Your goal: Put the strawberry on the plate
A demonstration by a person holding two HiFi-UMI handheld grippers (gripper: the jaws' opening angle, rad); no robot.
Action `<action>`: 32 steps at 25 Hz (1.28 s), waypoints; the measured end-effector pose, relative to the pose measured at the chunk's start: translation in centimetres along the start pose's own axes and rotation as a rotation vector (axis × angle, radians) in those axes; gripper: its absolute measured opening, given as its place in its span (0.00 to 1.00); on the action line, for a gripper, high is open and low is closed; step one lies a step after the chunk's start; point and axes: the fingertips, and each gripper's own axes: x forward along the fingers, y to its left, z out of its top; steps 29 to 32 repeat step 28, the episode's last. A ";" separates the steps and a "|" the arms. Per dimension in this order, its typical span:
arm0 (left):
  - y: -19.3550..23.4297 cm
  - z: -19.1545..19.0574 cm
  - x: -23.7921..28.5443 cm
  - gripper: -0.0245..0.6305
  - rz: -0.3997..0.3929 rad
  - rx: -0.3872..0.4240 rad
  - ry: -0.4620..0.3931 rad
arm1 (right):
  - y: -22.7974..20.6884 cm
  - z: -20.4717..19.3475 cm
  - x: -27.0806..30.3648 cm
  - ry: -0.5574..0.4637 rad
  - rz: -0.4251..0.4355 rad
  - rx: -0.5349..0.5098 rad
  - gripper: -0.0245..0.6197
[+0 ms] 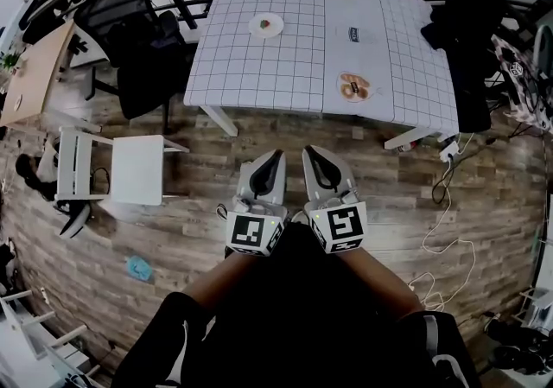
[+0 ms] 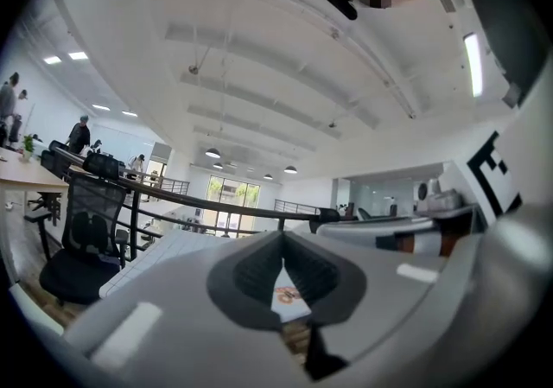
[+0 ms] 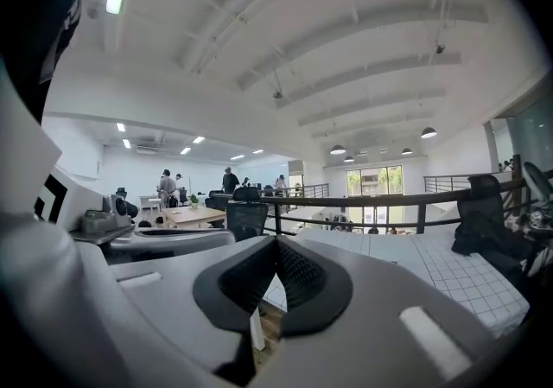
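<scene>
Both tools are held low, close to the body, above the brown wooden floor (image 1: 173, 205). The left tool (image 1: 276, 155) and the right tool (image 1: 309, 151) are both shut tight, and nothing is held in either. The small red and green strawberry (image 1: 267, 26) is seen far off on the white tabletop with black grid lines (image 1: 251, 71). It seems to lie on a small white round dish (image 1: 256, 24). A second round plate with orange-brown marks (image 1: 340, 84) sits nearer, well apart from it. If shut jaws are brought to the fruit, it could be knocked and rolled away. It could be squashed if gripped too hard. The wrong plate could be chosen.
</scene>
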 end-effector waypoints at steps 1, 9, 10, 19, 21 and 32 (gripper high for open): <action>-0.2 0.0 0.0 0.05 -0.006 0.002 -0.001 | 0.2 0.0 -0.1 0.000 0.004 -0.013 0.04; -2.3 0.8 0.9 0.05 -0.051 0.031 0.012 | -0.5 0.8 -0.8 -0.004 -0.018 -0.051 0.04; -1.8 0.9 0.9 0.05 -0.057 0.023 0.013 | 0.0 1.1 -0.3 -0.003 -0.022 -0.064 0.04; -0.3 1.0 4.0 0.05 -0.096 0.010 0.004 | -0.6 1.7 2.5 -0.014 -0.078 -0.135 0.04; 0.2 1.0 3.9 0.05 -0.089 0.008 0.003 | -0.1 1.5 2.9 -0.006 -0.073 -0.139 0.04; 0.9 -0.3 1.6 0.05 -0.076 0.011 0.016 | 2.1 0.0 2.4 0.005 -0.059 -0.130 0.04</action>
